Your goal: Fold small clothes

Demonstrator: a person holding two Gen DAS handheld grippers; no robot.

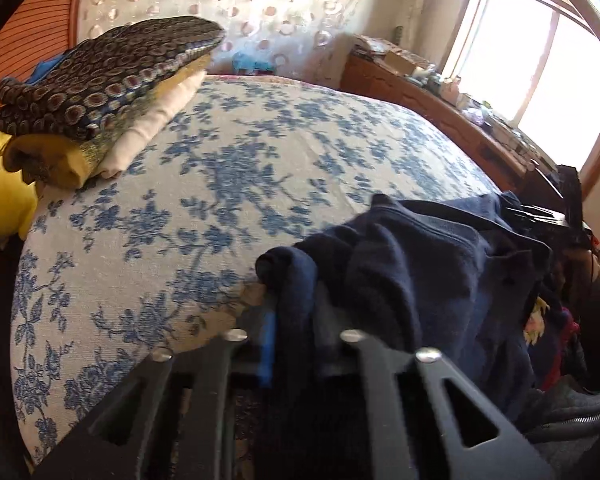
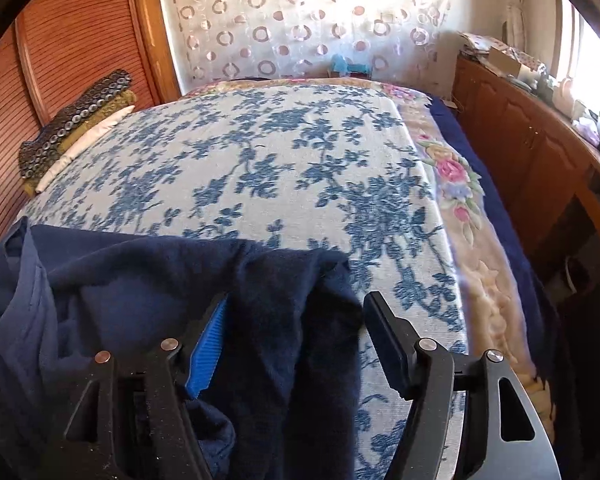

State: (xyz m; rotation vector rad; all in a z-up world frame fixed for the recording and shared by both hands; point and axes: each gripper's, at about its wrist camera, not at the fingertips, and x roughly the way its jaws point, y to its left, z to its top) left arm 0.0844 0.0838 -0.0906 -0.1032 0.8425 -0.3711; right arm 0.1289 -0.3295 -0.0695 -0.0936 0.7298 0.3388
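While the navy garment (image 2: 148, 280) lies bunched at the near edge of the blue-flowered bedspread (image 2: 260, 152), the left gripper (image 1: 296, 312) is pinched on a fold of it. The right gripper (image 2: 296, 340) stands spread, cloth between its fingers (not clamped). Folded clothes (image 1: 100, 92) sit stacked far left.

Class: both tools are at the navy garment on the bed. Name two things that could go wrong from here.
1. The right tool is open with the navy garment merely draped between its pads, so that side may slip away.
2. The left tool pinches a bunched wad, so the fold may start crooked.
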